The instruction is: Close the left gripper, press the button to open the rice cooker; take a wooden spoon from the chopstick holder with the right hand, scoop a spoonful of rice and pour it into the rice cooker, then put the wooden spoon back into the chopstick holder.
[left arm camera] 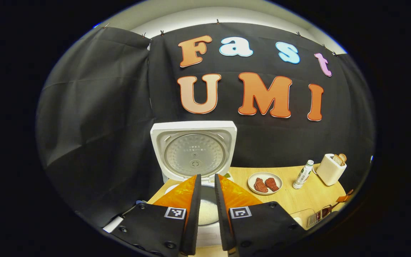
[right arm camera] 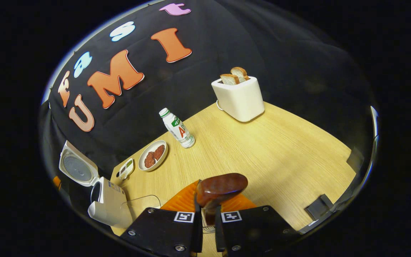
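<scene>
The white rice cooker [left arm camera: 205,233] stands open right under my left gripper [left arm camera: 207,177], its lid [left arm camera: 193,153] raised upright. White rice lies in the inner pot [left arm camera: 208,210], seen through the narrow gap between the fingers, which hold nothing. In the right gripper view my right gripper [right arm camera: 207,208] is shut on the handle of a dark wooden spoon [right arm camera: 221,188], held above the table with the spoon's bowl pointing forward. The open rice cooker [right arm camera: 107,205] sits far to the left there. A wire chopstick holder [left arm camera: 316,216] stands at the table's right front.
On the wooden table [right arm camera: 262,153] stand a plate of meat [right arm camera: 152,156], a small bottle [right arm camera: 177,128] and a white toaster [right arm camera: 239,94] with bread slices. A clear container [right arm camera: 141,203] sits beside the cooker. A small white device [right arm camera: 125,168] lies near the plate.
</scene>
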`<state>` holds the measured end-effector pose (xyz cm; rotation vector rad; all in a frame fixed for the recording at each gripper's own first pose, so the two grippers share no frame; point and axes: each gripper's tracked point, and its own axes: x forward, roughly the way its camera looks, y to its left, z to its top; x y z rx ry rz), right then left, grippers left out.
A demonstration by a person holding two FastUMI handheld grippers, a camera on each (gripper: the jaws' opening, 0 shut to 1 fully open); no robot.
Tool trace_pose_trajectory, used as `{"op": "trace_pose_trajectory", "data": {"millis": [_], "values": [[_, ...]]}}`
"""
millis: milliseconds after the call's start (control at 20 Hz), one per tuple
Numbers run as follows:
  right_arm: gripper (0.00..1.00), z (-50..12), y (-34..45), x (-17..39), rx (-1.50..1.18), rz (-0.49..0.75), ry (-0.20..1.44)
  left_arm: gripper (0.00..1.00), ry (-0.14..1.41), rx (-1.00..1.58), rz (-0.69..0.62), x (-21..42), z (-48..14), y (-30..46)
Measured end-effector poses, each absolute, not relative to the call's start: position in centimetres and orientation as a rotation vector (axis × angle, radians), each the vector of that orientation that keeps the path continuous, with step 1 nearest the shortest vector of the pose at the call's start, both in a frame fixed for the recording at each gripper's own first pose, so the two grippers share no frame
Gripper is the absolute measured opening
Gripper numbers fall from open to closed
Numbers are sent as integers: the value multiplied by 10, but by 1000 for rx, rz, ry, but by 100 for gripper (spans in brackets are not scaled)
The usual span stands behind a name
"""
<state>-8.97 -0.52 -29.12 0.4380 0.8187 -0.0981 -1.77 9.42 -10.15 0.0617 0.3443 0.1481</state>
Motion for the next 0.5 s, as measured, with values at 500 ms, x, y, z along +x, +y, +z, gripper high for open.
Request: {"op": "trace_pose_trajectory", "data": {"millis": [500], "values": [[13, -194, 56, -66, 346, 76, 683, 31, 349, 54, 155, -33, -111, 118]]}}
